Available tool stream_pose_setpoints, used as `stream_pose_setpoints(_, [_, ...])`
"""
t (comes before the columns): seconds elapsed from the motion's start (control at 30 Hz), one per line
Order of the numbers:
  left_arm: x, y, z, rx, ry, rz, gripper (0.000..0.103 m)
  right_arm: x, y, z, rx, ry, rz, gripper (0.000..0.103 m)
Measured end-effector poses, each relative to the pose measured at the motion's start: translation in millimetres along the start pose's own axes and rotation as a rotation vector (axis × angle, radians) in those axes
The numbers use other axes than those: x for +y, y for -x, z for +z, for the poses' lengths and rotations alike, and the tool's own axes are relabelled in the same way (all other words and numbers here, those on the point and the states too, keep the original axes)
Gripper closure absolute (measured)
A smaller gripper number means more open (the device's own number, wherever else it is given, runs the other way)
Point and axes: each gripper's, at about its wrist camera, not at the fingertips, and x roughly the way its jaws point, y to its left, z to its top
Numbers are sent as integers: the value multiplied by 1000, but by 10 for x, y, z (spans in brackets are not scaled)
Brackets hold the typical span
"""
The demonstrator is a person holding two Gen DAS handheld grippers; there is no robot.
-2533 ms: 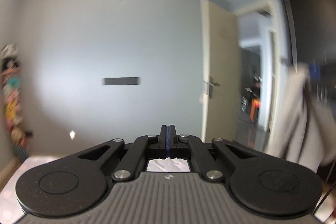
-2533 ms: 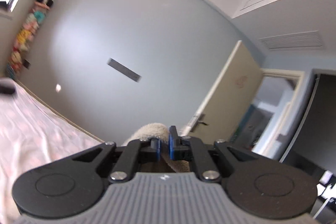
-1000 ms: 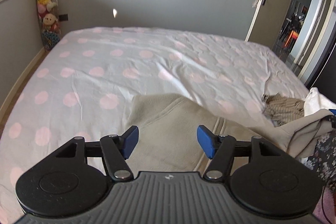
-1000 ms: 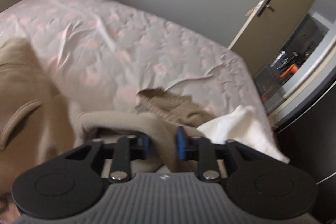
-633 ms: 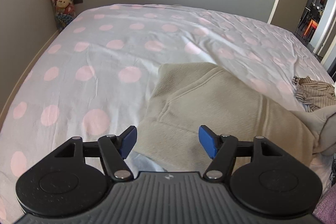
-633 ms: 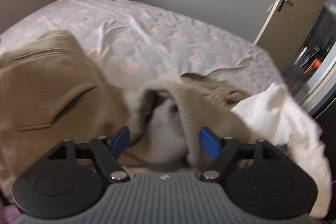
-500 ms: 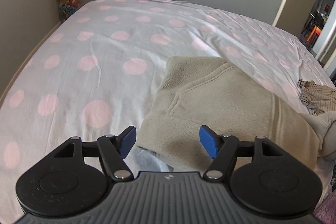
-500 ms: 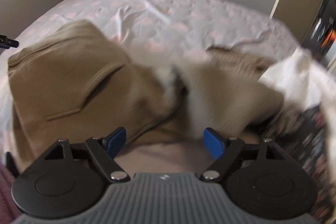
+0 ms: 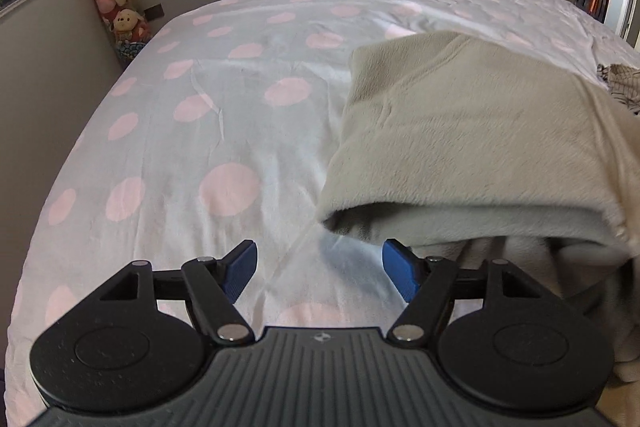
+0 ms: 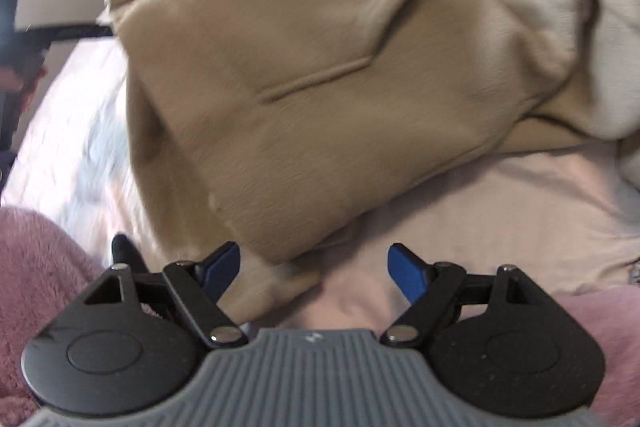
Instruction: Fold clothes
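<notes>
Hoodie (image 10: 304,75) lies diagonally, hem nearest.

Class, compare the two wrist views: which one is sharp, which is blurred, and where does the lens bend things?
Left wrist view: sharp, polka-dot sheet crisp, bed edge bowed by the fisheye. Right wrist view: motion-smeared across the beige hoodie, while the right gripper itself stays sharp.

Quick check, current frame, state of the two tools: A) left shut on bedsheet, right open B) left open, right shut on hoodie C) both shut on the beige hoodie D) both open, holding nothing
D: the left tool and right tool both show blue pads spread wide, and the beige hoodie lies loose on the polka-dot bedsheet, with no fabric pinched between either pair.
</notes>
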Motion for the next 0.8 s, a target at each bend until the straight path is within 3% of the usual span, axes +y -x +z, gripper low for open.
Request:
stream_pose_setpoints(0.17, [56, -368, 55, 13, 58, 2, 35, 77, -193, 44, 18, -57, -33, 20])
stream_pose_setpoints(0.23, [75, -526, 88, 25, 81, 10, 44, 126, -233, 59, 17, -64, -42, 23])
stream_pose_setpoints(0.27, [88, -587, 113, 26, 96, 15, 50, 150, -233, 64, 5, -67, -54, 39])
stream_pose_setpoints(0.33, [107, -677, 176, 21, 115, 28, 56, 139, -172, 93, -34, -77, -94, 61])
stream_pose_setpoints(0.43, [115, -758, 290, 3, 119, 53, 59, -19, 77, 182, -137, -107, -190, 79])
stream_pose_setpoints(0.53, [34, -803, 354, 7, 58, 61, 72, -178, 325, 271, -240, -136, -287, 93])
stream_pose_setpoints(0.6, [0, -725, 381, -5, 58, 33, 91, -349, 562, 383, -306, -183, -313, 99])
stream_pose_setpoints(0.8, [94, 127, 739, -185, 76, 30, 97, -395, 1211, 691, -497, -123, -412, 100])
